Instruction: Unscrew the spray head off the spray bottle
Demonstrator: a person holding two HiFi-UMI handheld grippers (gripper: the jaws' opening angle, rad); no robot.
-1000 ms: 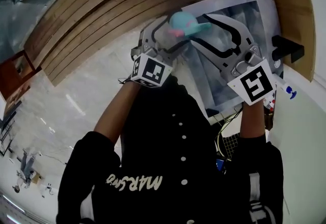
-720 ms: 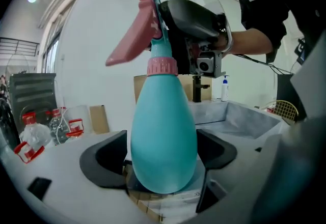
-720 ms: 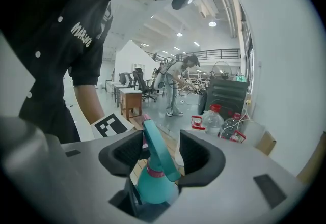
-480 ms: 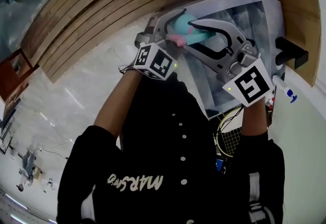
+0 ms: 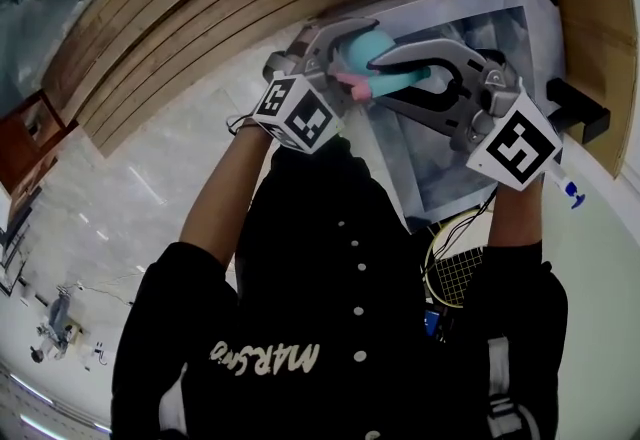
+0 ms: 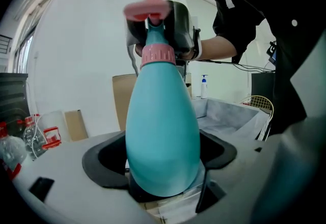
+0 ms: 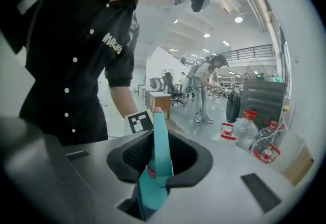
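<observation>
Spray bottle (image 6: 162, 131), teal and egg-shaped, held up in the air over a grey-lined box (image 5: 470, 158), its rounded body pinched between the jaws of the left gripper (image 6: 163, 169). The right gripper (image 7: 157, 169) is closing its jaws on the spray head (image 7: 159, 144), which sits between them beyond the pink collar (image 6: 158, 55). Likely risks: a hold on the slim nozzle rather than the collar may slip or flex when twisted, and the smooth body could spin in the left jaws.

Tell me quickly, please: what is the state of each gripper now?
Left gripper: closed, holding the spray bottle by its body.
Right gripper: jaws closing on the spray head between them.
</observation>
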